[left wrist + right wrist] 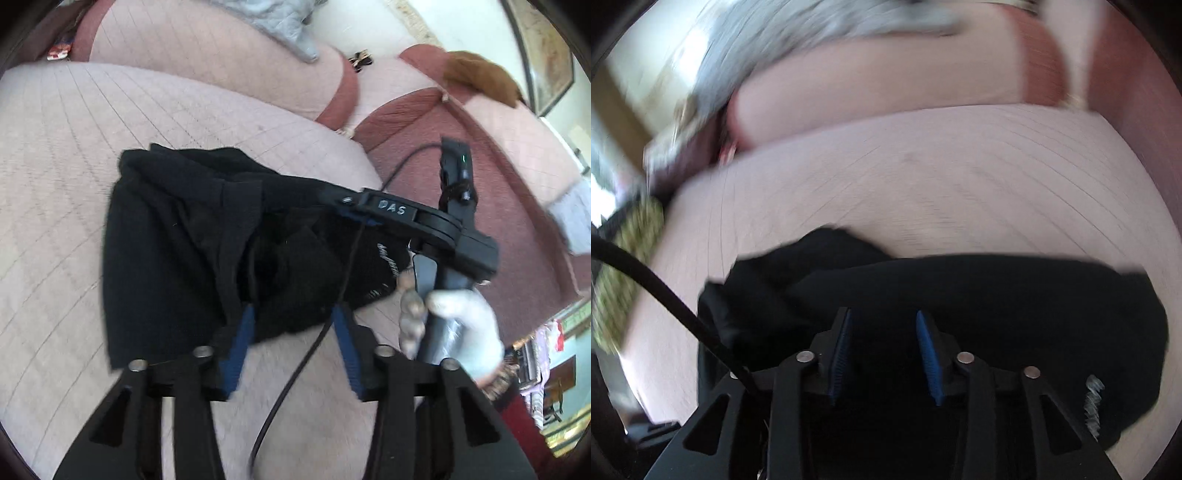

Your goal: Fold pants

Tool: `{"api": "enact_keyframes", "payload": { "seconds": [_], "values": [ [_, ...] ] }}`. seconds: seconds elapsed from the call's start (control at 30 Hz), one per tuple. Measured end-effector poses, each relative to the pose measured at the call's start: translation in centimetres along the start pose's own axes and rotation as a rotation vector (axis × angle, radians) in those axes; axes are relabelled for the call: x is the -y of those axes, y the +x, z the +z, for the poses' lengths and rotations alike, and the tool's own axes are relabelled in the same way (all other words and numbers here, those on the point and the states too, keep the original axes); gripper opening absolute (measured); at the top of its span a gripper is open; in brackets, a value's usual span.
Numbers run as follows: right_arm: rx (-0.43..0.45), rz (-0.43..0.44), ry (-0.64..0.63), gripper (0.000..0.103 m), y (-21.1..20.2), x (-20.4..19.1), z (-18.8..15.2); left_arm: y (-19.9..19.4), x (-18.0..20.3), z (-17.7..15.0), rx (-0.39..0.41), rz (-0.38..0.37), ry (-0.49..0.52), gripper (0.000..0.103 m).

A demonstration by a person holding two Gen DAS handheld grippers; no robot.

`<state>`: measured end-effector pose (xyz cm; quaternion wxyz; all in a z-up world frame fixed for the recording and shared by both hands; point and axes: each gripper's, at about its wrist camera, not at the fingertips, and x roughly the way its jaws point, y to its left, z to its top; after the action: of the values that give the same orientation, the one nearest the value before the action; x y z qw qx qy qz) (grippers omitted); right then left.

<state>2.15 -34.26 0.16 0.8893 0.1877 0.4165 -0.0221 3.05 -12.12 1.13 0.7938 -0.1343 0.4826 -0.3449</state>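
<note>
Black pants (177, 236), bunched into a thick, rumpled bundle on the pale pink quilted sofa cushion (74, 155). Several overlapping layers and deep creases across the top, edges uneven, one flap hanging loose at the near edge of the bundle. Small white script lettering on the fabric at the side toward the cushion's red-piped corner. Seen from the right wrist camera as a broad dark mass (997, 295) low on the same cushion, with the white lettering near its right end.

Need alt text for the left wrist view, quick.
Bunched black pants lie on a pink quilted sofa, with the open left gripper at their near edge. The right gripper, in a gloved hand, reaches over them.
</note>
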Motion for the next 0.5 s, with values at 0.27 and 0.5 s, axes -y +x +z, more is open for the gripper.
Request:
{"api": "enact_keyframes", "payload": {
  "seconds": [0.27, 0.5],
  "values": [
    [0.047, 0.342, -0.052, 0.042, -3.1, -6.6, -2.3, -5.8, -5.0, -3.0, 0.073, 0.136, -0.119, 0.052],
    [-0.077, 0.062, -0.294, 0.041, 3.0, -12.3, -5.8, -6.4, -5.3, -3.1, 0.09, 0.223, -0.139, 0.053]
  ]
}}
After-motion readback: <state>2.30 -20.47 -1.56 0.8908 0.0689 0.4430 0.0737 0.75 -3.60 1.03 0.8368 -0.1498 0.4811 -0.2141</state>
